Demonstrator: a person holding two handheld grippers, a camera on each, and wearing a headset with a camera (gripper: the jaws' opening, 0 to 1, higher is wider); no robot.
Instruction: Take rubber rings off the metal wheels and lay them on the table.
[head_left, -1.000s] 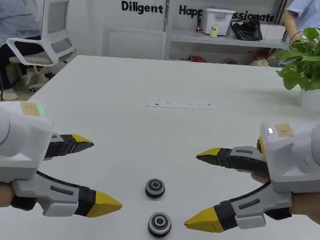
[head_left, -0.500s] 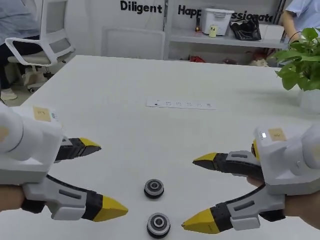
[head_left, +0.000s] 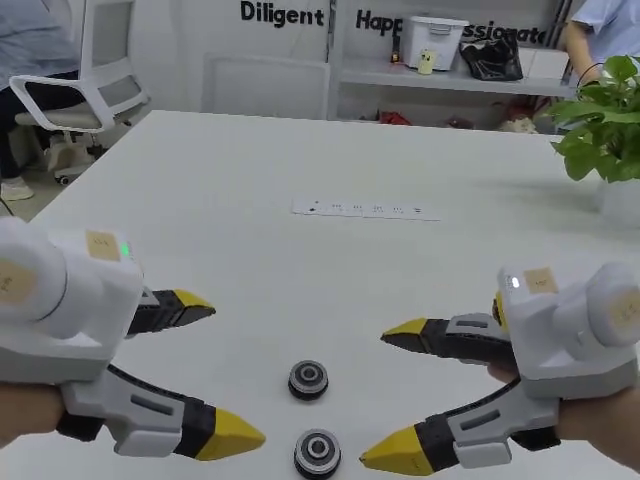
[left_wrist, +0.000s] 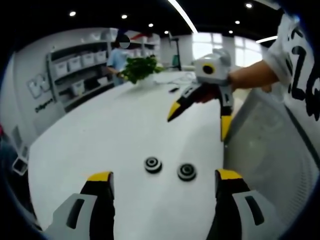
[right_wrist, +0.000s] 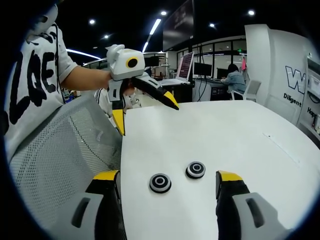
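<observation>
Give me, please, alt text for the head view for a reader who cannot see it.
Two small round metal wheels with black rubber rings, a nearer wheel and a farther wheel, lie on a white table. The left gripper and the right gripper, white with yellow tips, flank them with jaws open and empty. A white power strip lies farther back.

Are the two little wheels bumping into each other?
Apart. The head view shows bare table between the far wheel and the near wheel.
</observation>
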